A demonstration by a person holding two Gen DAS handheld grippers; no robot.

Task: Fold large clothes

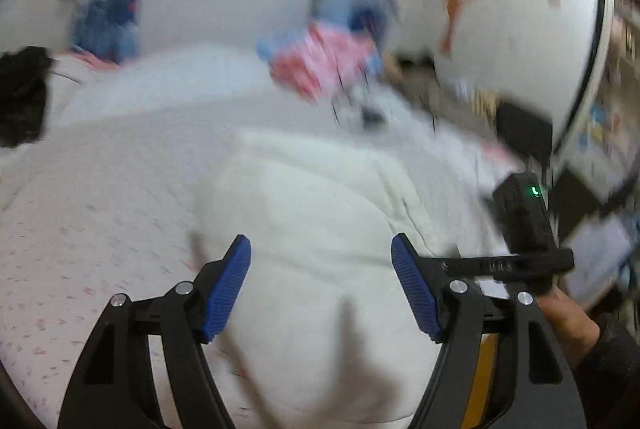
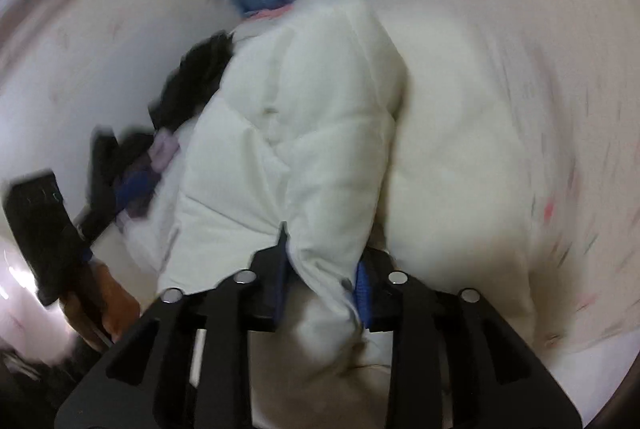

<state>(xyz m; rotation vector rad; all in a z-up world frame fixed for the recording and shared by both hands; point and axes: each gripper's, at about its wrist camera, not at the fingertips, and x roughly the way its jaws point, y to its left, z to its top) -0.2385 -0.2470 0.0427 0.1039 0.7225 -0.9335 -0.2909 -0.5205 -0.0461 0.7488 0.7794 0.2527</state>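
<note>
A large white padded jacket (image 1: 312,197) lies spread on the bed. In the left wrist view my left gripper (image 1: 320,241) hovers just above it. Its blue pads (image 1: 228,289) stand wide apart and open, with only jacket surface below them. At the right of that view a hand (image 1: 568,317) holds the other tool's black housing (image 1: 524,221). In the right wrist view my right gripper (image 2: 324,253) is shut on a bunched fold of the white jacket (image 2: 312,109). The fabric is pinched between the pads and rises ahead in a puffy ridge. Both views are motion-blurred.
The bed sheet (image 1: 80,229) is pale with small pink specks. A black garment (image 1: 22,97) lies at the far left, a pink and red pile (image 1: 320,61) and blue clothes (image 1: 108,17) at the back. A white surface with stickers (image 1: 500,9) stands at the right.
</note>
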